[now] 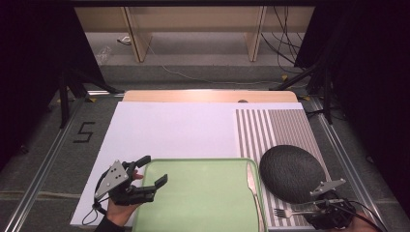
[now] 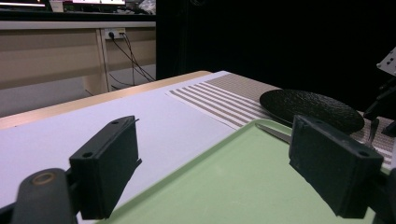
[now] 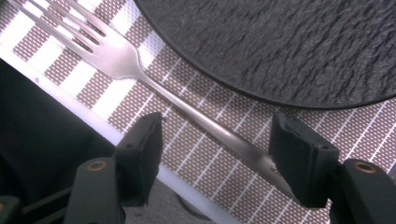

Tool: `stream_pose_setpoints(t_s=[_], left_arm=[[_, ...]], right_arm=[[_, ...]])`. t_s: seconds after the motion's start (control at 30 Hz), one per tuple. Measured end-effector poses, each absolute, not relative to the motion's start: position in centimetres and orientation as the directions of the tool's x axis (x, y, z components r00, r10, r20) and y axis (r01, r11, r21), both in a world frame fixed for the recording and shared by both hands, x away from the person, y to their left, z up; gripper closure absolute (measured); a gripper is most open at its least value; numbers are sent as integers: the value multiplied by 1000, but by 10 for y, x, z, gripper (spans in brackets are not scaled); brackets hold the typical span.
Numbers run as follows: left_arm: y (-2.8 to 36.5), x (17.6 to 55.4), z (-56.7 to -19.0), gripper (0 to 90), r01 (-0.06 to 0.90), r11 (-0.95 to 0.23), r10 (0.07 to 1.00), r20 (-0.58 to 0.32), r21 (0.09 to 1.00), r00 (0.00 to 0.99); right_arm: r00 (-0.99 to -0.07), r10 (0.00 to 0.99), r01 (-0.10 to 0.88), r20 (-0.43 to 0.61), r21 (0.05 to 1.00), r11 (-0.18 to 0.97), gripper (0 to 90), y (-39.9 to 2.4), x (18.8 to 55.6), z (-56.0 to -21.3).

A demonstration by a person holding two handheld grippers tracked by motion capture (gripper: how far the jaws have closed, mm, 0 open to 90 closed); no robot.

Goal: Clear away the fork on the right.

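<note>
Fork (image 1: 285, 211) lies on the striped placemat (image 1: 270, 126), just in front of the black plate (image 1: 291, 172) on the person's side, its tines pointing away from the plate toward the green tray (image 1: 203, 193). From the high view, the right gripper (image 1: 309, 209) sits low over the fork's handle, close to the plate's near rim. A knife (image 1: 252, 182) rests along the tray's edge nearest the plate. The left gripper (image 1: 153, 170) hovers at the tray's far side from the plate, jaws spread wide with nothing between them.

From the left gripper view, the left gripper (image 2: 212, 163) shows both black jaws well apart over the tray (image 2: 224, 186), empty. The plate (image 2: 312, 109) lies beyond the tray on the placemat (image 2: 219, 100), the knife (image 2: 274, 132) tip showing just before it, and white table covering (image 2: 93, 135) stretches away on the other side of the tray.

From the right gripper view, the right gripper (image 3: 215, 156) straddles the fork (image 3: 187, 109): the handle runs slantwise between the jaws, touching or nearly touching one pad while the other stands clear of it. The jaws are not yet clamped on it. The plate (image 3: 289, 46) lies just beside the handle, its rim apart from the fork, the placemat (image 3: 205, 168) under both.
</note>
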State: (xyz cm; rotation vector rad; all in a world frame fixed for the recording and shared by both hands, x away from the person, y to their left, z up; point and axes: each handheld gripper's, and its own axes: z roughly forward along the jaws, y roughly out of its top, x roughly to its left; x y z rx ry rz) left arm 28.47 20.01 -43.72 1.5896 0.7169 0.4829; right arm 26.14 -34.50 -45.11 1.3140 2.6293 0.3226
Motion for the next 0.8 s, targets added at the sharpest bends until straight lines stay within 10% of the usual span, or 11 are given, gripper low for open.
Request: stream_pose_setpoints(t_s=[0.8], left_arm=[[199,285,-438,156,176,-48,688,-96,983,720]], right_arm=[[-678,723,707,-131,152,691,576,-329,269,-455]])
